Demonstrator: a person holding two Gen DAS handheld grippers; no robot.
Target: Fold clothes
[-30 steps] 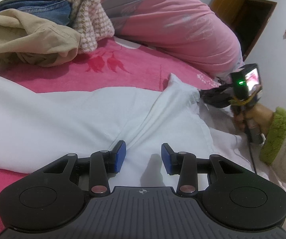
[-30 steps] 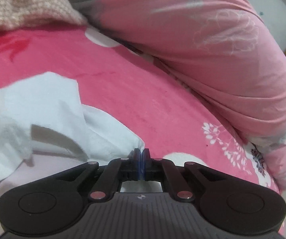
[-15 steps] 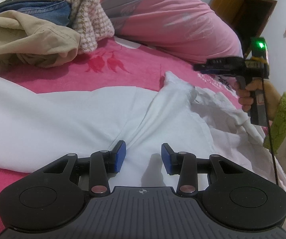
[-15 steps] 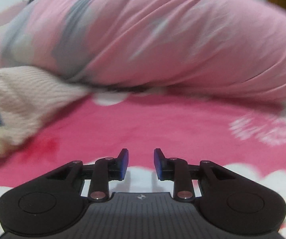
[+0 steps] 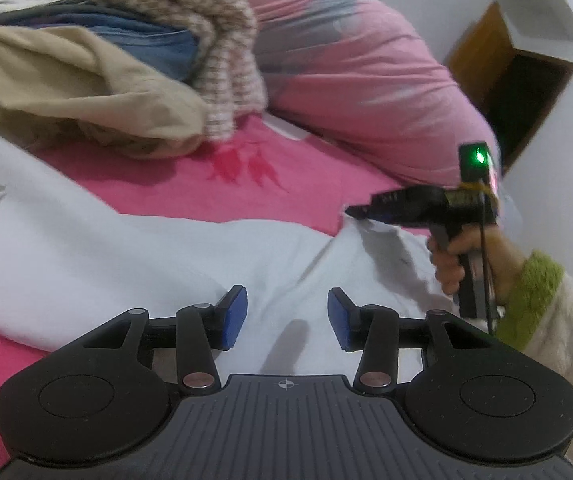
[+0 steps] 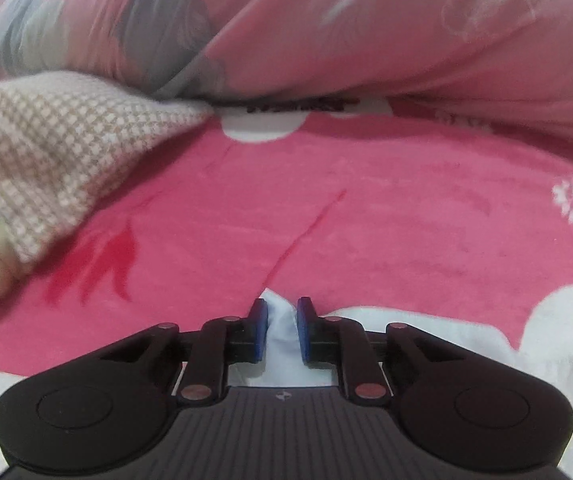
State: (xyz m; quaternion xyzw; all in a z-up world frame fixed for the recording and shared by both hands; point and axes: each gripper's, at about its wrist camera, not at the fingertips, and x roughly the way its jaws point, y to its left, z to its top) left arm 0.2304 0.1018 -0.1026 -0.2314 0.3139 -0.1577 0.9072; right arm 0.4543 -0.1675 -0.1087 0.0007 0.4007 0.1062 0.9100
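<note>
1. White garment (image 5: 134,248) lies spread on the pink bed (image 5: 294,176), flat enough for folding.
2. Left hand-held gripper (image 5: 286,316) hovers over it, blue pads spread, empty.
3. Right hand-held gripper (image 6: 282,330) straddles a raised fabric point, pads not quite closed; likely positioned to grab a corner.

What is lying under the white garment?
The white garment lies spread on the pink bedsheet, which shows all around its far edge. Whatever lies beneath its middle is covered and cannot be seen.
</note>
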